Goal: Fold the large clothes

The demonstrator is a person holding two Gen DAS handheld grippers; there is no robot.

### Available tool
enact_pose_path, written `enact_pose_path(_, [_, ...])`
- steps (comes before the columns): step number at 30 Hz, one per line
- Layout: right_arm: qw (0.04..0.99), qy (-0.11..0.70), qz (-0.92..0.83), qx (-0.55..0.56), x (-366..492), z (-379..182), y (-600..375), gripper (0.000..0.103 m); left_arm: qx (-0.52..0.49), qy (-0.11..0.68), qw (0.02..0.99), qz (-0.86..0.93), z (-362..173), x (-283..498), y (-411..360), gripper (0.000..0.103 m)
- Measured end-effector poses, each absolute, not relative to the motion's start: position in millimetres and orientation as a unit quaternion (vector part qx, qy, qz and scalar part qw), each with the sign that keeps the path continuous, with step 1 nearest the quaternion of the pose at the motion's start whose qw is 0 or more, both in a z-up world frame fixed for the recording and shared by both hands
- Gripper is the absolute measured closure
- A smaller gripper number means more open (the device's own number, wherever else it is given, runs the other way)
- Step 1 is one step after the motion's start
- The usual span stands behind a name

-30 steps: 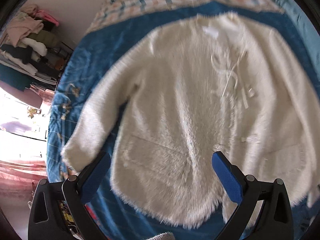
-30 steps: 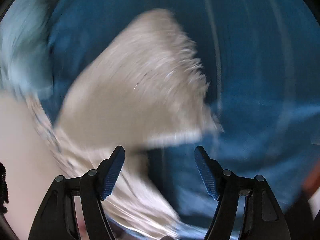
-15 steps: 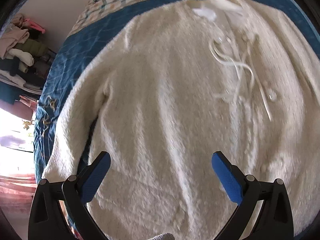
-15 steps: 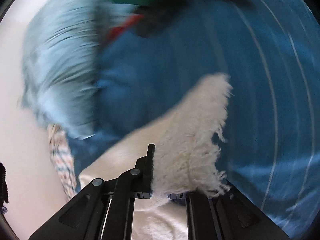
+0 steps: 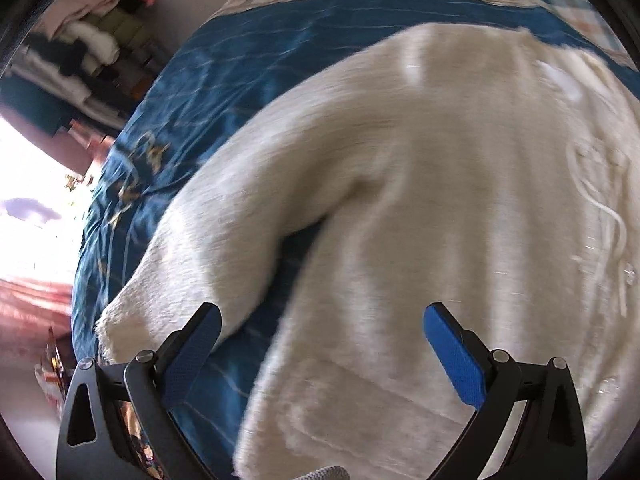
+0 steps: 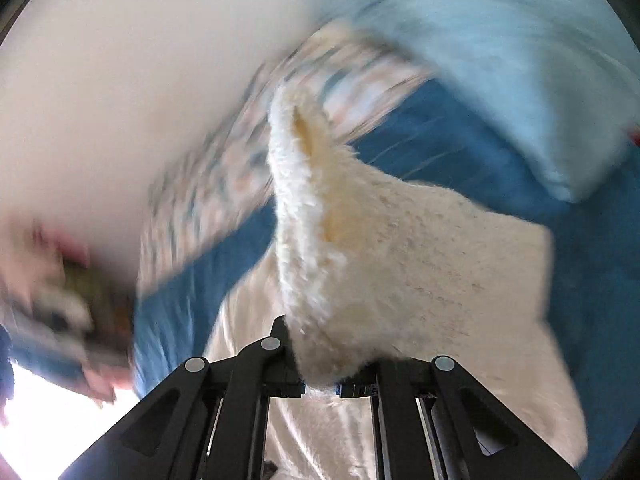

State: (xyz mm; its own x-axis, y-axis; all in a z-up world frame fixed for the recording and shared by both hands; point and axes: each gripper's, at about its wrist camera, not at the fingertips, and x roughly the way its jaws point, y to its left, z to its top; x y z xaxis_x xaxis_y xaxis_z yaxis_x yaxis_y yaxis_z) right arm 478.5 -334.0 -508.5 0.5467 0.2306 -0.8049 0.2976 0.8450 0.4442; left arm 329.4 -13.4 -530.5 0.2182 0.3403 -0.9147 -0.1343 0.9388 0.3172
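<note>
Right tongs (image 6: 320, 384) clamp sweater (image 5: 440, 200) sleeve, pads hidden; left tongs (image 5: 320, 344) wide; background blurred.

The cardigan (image 5: 440, 208) is cream cloth with a long, fluffy pile. The bedspread (image 5: 224, 80) beneath looks smooth and slightly glossy. The left tool (image 5: 322, 344) has matt black plastic arms and textured blue pads (image 5: 454, 352).

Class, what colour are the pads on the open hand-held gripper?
Blue pads, seen best in the left wrist view.
</note>
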Motion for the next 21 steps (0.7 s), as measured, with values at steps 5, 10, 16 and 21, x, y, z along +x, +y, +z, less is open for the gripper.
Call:
enact_pose_path(5, [0.795,0.594,0.064,0.105,539.1,-614.0,-182.4,0.094,0.055,0.61,0.767,0.194,-525.8,317.6,42.9,0.0])
enact_pose_path(10, [0.738,0.66,0.097,0.096,523.8,-678.0,-136.2,0.05,-0.009,0.62,0.749,0.233,-507.4,282.6,108.1,0.0])
enact_pose_path(16, [0.745,0.628,0.089,0.206,468.2,-630.9,-177.8,0.03,-0.281,0.633,0.677,0.247,-525.1,216.4,199.3,0.0])
enact_pose_path(21, [0.714,0.648,0.018,0.265,411.8,-641.1,-231.9,0.03,-0.505,0.556,0.613,0.245,-579.9,191.6,252.8,0.002])
